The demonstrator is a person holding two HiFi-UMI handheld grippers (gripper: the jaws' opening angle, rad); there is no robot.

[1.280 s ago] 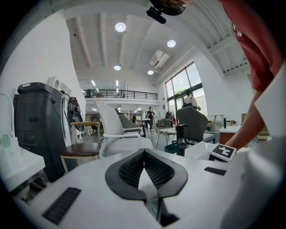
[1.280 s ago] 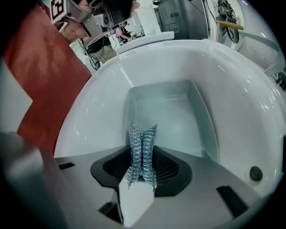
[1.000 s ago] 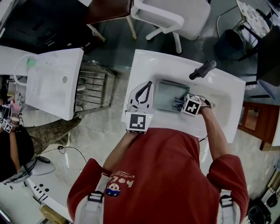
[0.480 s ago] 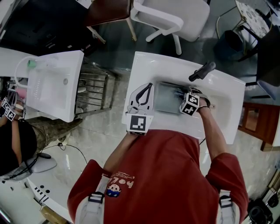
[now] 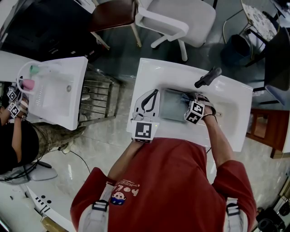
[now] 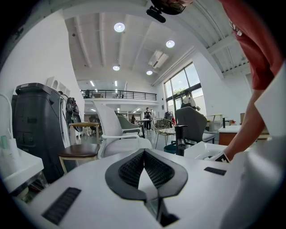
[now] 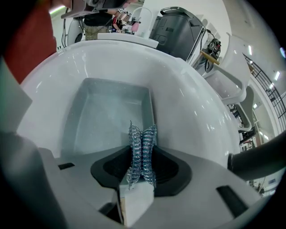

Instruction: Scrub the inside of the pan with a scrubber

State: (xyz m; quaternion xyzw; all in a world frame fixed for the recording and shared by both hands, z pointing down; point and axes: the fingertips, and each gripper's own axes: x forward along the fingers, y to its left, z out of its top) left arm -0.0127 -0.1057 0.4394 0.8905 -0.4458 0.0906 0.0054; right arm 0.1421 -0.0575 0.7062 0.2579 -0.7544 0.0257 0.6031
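A grey rectangular pan [image 5: 172, 104] lies in the white sink [image 5: 226, 97]. My right gripper [image 5: 186, 105] reaches into the pan from the right, shut on a steel-wool scrubber [image 7: 147, 152]. In the right gripper view the scrubber stands pinched between the jaws of that gripper [image 7: 141, 134], over the pan's near right corner, and the pan [image 7: 107, 116] stretches away to the left. My left gripper [image 5: 155, 93] rests on the sink's left rim beside the pan. Its jaws meet at the tips [image 6: 144, 152] with nothing between them.
A black faucet handle [image 5: 208, 77] stands at the sink's back right. A second white sink [image 5: 59, 90] is to the left, where another person [image 5: 16, 136] works. A metal rack [image 5: 97, 93] fills the gap between sinks. A white chair [image 5: 181, 18] and brown stool [image 5: 113, 11] stand beyond.
My right gripper has slid a little to the left across the pan with the scrubber. The left gripper has stayed on the rim.
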